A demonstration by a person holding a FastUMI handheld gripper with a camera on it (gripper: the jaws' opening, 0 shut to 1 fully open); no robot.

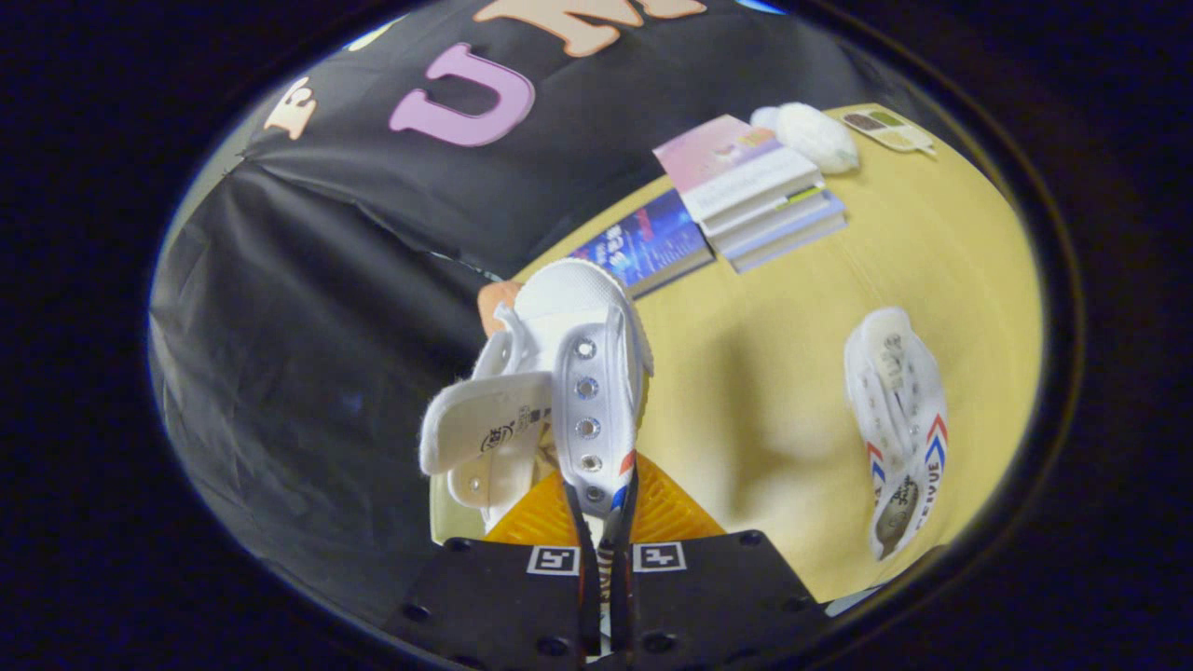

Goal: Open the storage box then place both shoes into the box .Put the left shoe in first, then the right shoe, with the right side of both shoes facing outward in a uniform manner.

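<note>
My gripper (604,508) is shut on a white canvas shoe (559,373), both fingers pinching the eyelet side panel near the red and blue stripes. The shoe hangs lifted, toe pointing away, its tongue flopped out to the left. Its orange sole (666,508) shows just behind the fingers. A second white shoe (899,424) with red and blue chevrons lies on its side on the yellow table (774,391), off to the right of the fingers.
Beyond the held shoe a stack of books (755,200) and a blue book (648,247) lie on the table. A white fluffy item (815,135) and a small palette-like card (885,129) sit further back. Black cloth hangs to the left.
</note>
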